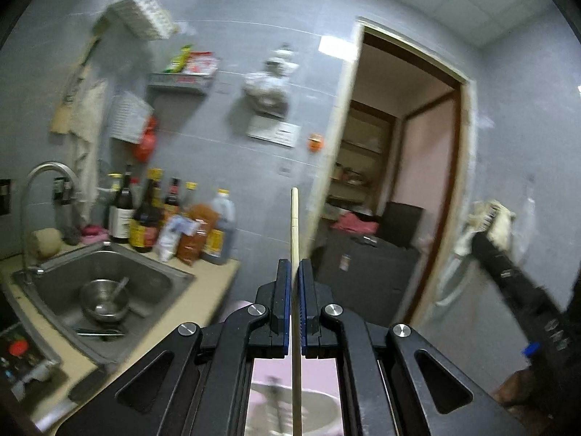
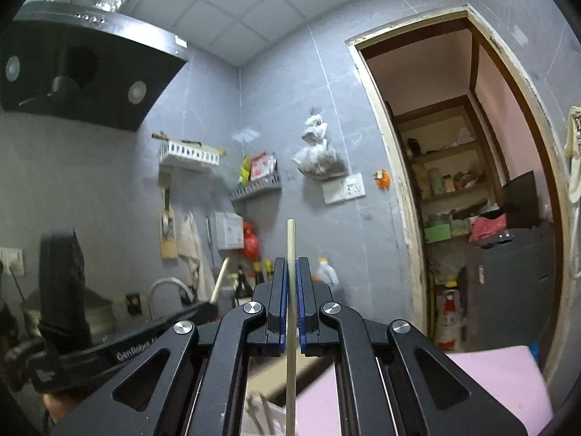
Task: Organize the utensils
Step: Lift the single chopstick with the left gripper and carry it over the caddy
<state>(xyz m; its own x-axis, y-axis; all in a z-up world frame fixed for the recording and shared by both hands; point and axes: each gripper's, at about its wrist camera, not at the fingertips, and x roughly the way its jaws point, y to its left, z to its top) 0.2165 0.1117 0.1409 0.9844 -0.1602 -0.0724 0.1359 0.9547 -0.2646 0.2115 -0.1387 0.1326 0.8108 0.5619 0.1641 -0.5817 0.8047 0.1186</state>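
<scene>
One bowl [image 1: 104,299] in sink [image 1: 152,272].

Black claw [image 1: 295,272], blue pads [image 1: 287,290], silver screws [image 1: 256,309]

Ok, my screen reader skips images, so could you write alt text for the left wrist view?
The left gripper is shut on a chopstick that points up toward a grey tiled wall. To the left, a sink holds a bowl, with bottles on the counter behind it. To the right are an open doorway and the right gripper.
</scene>
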